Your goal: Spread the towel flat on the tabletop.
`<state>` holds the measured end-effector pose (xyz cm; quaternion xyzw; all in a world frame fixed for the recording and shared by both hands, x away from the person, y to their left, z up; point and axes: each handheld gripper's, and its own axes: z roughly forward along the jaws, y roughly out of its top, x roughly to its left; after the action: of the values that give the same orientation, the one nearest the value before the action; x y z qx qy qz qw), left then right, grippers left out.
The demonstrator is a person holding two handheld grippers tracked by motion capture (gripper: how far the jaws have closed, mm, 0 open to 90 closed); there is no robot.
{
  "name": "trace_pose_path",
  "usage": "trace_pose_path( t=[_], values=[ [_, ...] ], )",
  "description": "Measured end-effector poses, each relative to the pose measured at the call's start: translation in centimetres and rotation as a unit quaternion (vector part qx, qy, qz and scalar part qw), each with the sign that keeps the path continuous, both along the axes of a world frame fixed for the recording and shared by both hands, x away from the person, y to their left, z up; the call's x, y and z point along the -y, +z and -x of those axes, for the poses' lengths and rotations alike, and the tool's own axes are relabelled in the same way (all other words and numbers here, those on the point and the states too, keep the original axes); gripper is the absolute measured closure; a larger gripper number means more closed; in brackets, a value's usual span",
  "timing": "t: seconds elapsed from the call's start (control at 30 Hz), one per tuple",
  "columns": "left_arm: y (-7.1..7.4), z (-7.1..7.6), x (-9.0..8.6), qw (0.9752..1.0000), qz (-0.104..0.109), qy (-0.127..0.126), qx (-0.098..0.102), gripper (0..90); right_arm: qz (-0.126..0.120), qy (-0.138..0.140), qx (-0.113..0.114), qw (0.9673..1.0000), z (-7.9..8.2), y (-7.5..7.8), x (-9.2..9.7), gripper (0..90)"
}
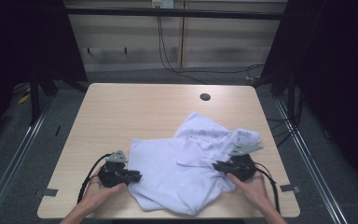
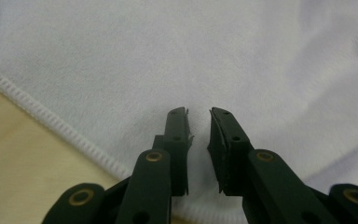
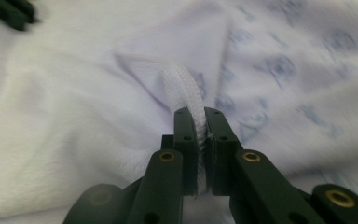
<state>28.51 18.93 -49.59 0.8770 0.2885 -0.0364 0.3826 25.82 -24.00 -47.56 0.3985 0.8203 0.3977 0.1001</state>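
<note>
On the table, one white garment, two grippers.

Light wood table with rounded corners, round cable hole near its far edge. Grey tape tabs on the near left and right corners. Dark grey carpet floor all round. Metal floor rails run along both sides of the table. Back wall of pale panels, black cables hanging down it and trailing across the floor. Black curtains left and right. Dim, even light.
</note>
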Motion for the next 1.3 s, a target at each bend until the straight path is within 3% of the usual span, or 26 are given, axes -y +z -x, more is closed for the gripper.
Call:
trace_pose_path(
  t=[0.07, 0.13, 0.27, 0.3, 0.33, 0.37, 0.47, 0.53, 0.57, 0.63, 0.67, 0.7, 0.73, 0.77, 0.8, 0.9, 0.93, 0.97, 1.03, 1.07, 1.1, 1.2, 1.3],
  values=[
    [0.1, 0.9, 0.4, 0.9998, 0.001, -0.02, -0.007, 76.9, 0.008, -0.022, -0.014, 0.9996, 0.8, -0.5, 2.2, 82.5],
    [0.1, 1.4, 0.7, 0.9993, 0.005, -0.035, -0.009, 76.2, -0.001, -0.032, -0.026, 0.9991, 1.4, -0.8, 3.9, 75.2],
    [0.4, 1.1, 0.8, 0.9992, 0.012, -0.037, 0.0, 73.2, -0.011, -0.036, -0.002, 0.9993, 1.9, 0.0, 4.5, 65.9],
    [0.9, 0.4, 0.5, 0.9993, 0.027, -0.024, 0.009, 72.6, -0.022, -0.03, 0.022, 0.9991, 1.4, 1.4, 3.9, 60.2],
    [0.9, 0.4, 0.5, 0.9993, 0.027, -0.024, 0.009, 72.7, -0.022, -0.03, 0.022, 0.9991, 1.4, 1.4, 3.9, 60.2],
    [1.4, -0.7, -0.1, 0.999, 0.04, -0.003, 0.02, 72.6, -0.032, -0.023, 0.039, 0.9984, 0.7, 2.5, 2.9, 58.5],
    [1.6, -1.9, -0.8, 0.9983, 0.05, 0.018, 0.023, 72.2, -0.05, -0.001, 0.037, 0.9981, 0.0, 2.9, 1.5, 59.7],
    [1.4, -3.3, -1.7, 0.9967, 0.066, 0.042, 0.02, 71.7, -0.049, 0.038, 0.023, 0.9978, -1.0, 2.5, -1.1, 62.3],
    [1.2, -4.1, -2.4, 0.995, 0.079, 0.059, 0.019, 71.6, -0.047, 0.05, 0.017, 0.9975, -1.3, 2.2, -1.9, 62.7],
    [1.1, -5.9, -3.8, 0.9928, 0.079, 0.089, 0.014, 68.9, -0.036, 0.087, -0.005, 0.9955, -2.4, 1.0, -4.9, 62.0],
    [1.1, -5.9, -3.8, 0.9928, 0.079, 0.089, 0.014, 68.6, -0.032, 0.096, -0.012, 0.9948, -2.8, 0.6, -5.5, 61.0],
    [1.2, -6.3, -4.4, 0.9894, 0.097, 0.106, 0.021, 68.9, -0.026, 0.1, -0.018, 0.9945, -3.1, 0.2, -6.0, 59.8],
    [1.1, -6.7, -4.9, 0.9855, 0.12, 0.119, 0.014, 68.9, -0.026, 0.1, -0.018, 0.9945, -3.1, 0.2, -6.0, 59.8],
    [1.0, -7.1, -5.2, 0.985, 0.117, 0.127, 0.01, 68.4, -0.018, 0.104, -0.024, 0.9941, -3.3, -0.2, -6.3, 59.0],
    [1.1, -7.2, -5.3, 0.9867, 0.101, 0.126, 0.018, 66.8, -0.007, 0.105, -0.028, 0.994, -3.5, -0.6, -6.6, 56.8],
    [0.8, -8.0, -5.5, 0.9848, 0.099, 0.14, 0.027, 64.8, 0.005, 0.106, -0.039, 0.9936, -3.5, -1.7, -6.7, 52.8],
    [0.4, -8.4, -5.4, 0.9854, 0.095, 0.139, 0.024, 64.2, 0.011, 0.104, -0.036, 0.9938, -3.4, -2.0, -6.9, 54.1],
    [0.2, -8.4, -5.3, 0.9862, 0.089, 0.138, 0.021, 63.6, 0.014, 0.104, -0.029, 0.994, -3.3, -2.0, -6.9, 59.2],
    [0.1, -8.4, -5.2, 0.9872, 0.084, 0.134, 0.021, 62.2, 0.021, 0.103, -0.022, 0.9942, -3.2, -1.8, -6.9, 79.5],
    [-0.1, -8.4, -5.1, 0.9877, 0.081, 0.132, 0.02, 62.2, 0.021, 0.103, -0.022, 0.9942, -3.2, -1.8, -6.9, 79.5],
    [-0.3, -8.5, -4.6, 0.989, 0.074, 0.127, 0.016, 60.4, -0.007, 0.098, -0.031, 0.9947, -3.5, -1.8, -6.4, 85.3],
    [-0.7, -8.8, -3.8, 0.9906, 0.057, 0.124, 0.012, 58.4, -0.016, 0.087, -0.027, 0.9957, -3.5, -1.4, -5.9, 85.8],
    [-0.7, -9.2, -2.7, 0.9913, 0.052, 0.12, 0.009, 55.9, -0.049, 0.063, -0.008, 0.9968, -3.3, 0.2, -4.1, 85.9]
  ],
)
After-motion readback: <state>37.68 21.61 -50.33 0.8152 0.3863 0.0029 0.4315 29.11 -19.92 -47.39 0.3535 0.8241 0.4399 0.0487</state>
